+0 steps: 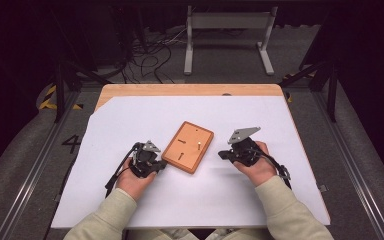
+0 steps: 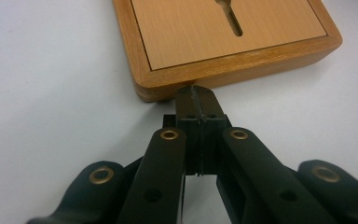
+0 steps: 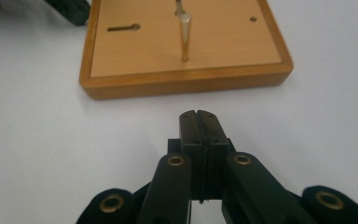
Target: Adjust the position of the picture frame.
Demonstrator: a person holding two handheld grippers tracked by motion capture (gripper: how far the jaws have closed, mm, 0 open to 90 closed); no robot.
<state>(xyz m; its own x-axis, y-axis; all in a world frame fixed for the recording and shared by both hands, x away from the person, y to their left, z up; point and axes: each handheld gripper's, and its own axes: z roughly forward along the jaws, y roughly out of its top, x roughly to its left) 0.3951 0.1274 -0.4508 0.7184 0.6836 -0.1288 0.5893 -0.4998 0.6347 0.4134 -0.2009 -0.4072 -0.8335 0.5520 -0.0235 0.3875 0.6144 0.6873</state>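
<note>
A flat wooden box (image 1: 188,146) lies in the middle of the white sheet, its inset lid cut with keyhole slots (image 2: 230,18). A thin pale peg (image 3: 185,37) stands upright in the lid (image 1: 199,145). My left gripper (image 1: 163,163) sits low at the box's near left side. Its jaws are shut with nothing between them, and the tips (image 2: 196,95) are right at the box's side wall (image 2: 223,65). My right gripper (image 1: 222,154) is to the right of the box, shut and empty. A short gap of bare sheet separates its tips (image 3: 198,116) from the box edge (image 3: 182,81).
A white sheet (image 1: 130,210) covers most of the wooden table (image 1: 190,90). A small round hole (image 3: 253,19) marks the lid's far corner. Beyond the table's back edge stand a white metal frame (image 1: 227,22) and loose cables (image 1: 150,55) on the floor.
</note>
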